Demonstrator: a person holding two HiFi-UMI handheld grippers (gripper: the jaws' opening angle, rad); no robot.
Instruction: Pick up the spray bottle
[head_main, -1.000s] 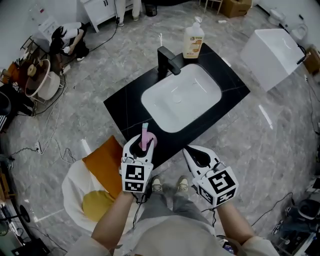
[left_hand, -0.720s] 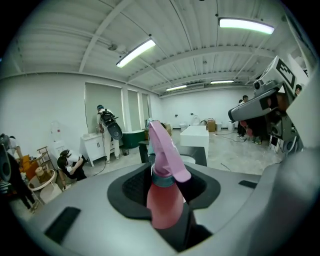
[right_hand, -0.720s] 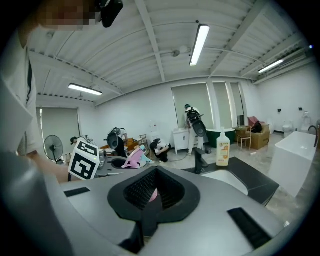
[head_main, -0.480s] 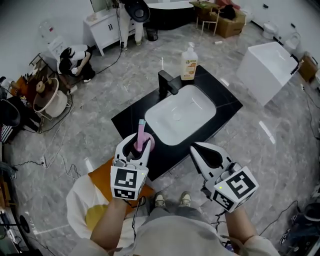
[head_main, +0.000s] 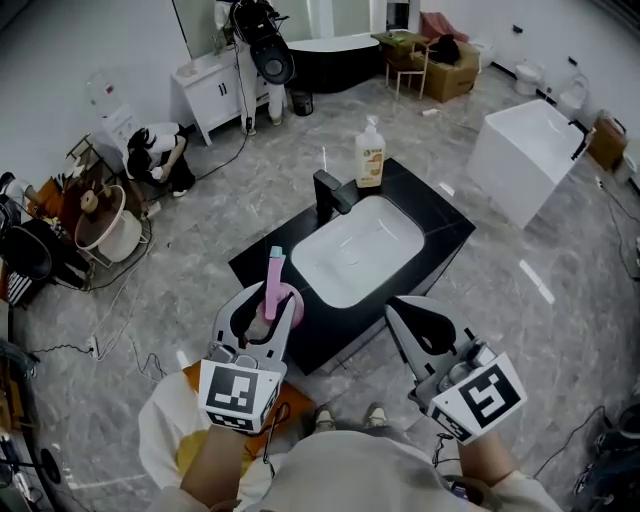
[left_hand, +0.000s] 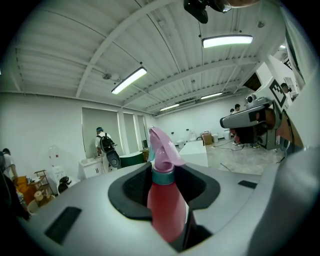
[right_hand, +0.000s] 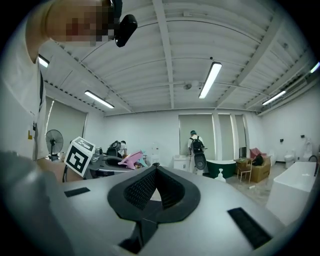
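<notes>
The spray bottle (head_main: 273, 283) has a red-pink body, a teal collar and a pink trigger head. My left gripper (head_main: 268, 305) is shut on its body and holds it upright in the air above the near edge of the black counter (head_main: 268, 262). In the left gripper view the bottle (left_hand: 165, 205) stands between the two dark pads (left_hand: 131, 186), its head above them. My right gripper (head_main: 402, 308) hangs beside it on the right, shut, with nothing in it; its tips (right_hand: 155, 168) meet. The right gripper view also catches the left gripper (right_hand: 95, 162) with the bottle (right_hand: 131, 159).
A white sink basin (head_main: 358, 250) is set in the counter, with a black faucet (head_main: 330, 192) and a soap pump bottle (head_main: 369, 157) behind it. A white tub (head_main: 525, 155) stands at the right. An orange and yellow mat (head_main: 190, 440) lies at my feet.
Both grippers have risen, the left one carrying the spray bottle up with it. The counter and the floor now look farther below.
</notes>
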